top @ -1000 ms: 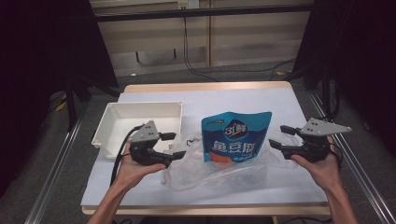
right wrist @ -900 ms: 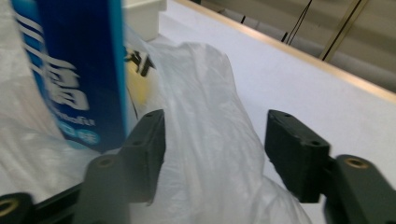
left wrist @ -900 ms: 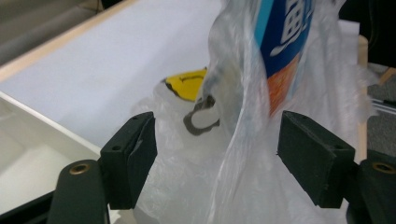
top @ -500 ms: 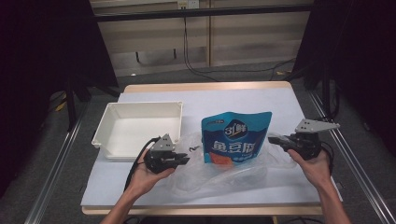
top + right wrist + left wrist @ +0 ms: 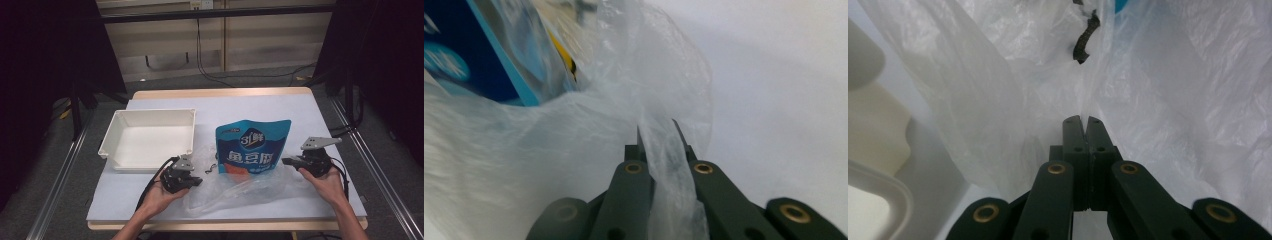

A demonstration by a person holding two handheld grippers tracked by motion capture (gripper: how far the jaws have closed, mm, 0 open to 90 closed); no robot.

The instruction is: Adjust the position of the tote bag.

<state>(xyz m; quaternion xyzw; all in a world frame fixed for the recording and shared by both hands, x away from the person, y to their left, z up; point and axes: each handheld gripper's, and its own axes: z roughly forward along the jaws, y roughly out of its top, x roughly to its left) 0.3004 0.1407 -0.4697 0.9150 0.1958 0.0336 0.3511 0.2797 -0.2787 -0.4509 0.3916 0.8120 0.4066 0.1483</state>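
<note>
left hand-held gripper [image 5: 196, 181] and right hand-held gripper [image 5: 287, 161], jaws just closed, each pinch an edge of the clear plastic bag [image 5: 240, 187] lying on the table [image 5: 260, 107], with the blue pouch [image 5: 252, 145] partly inside, beside a white tray [image 5: 150, 116].

blue pouch [image 5: 252, 146], clear bag [image 5: 235, 187], white tray [image 5: 150, 137]

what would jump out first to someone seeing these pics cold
The bright blue pouch lies at the middle of the table, its lower end inside a clear plastic bag. The left gripper and right gripper are each shut on an edge of that bag, one at either side. A white tray sits empty at the left of the pouch.
</note>
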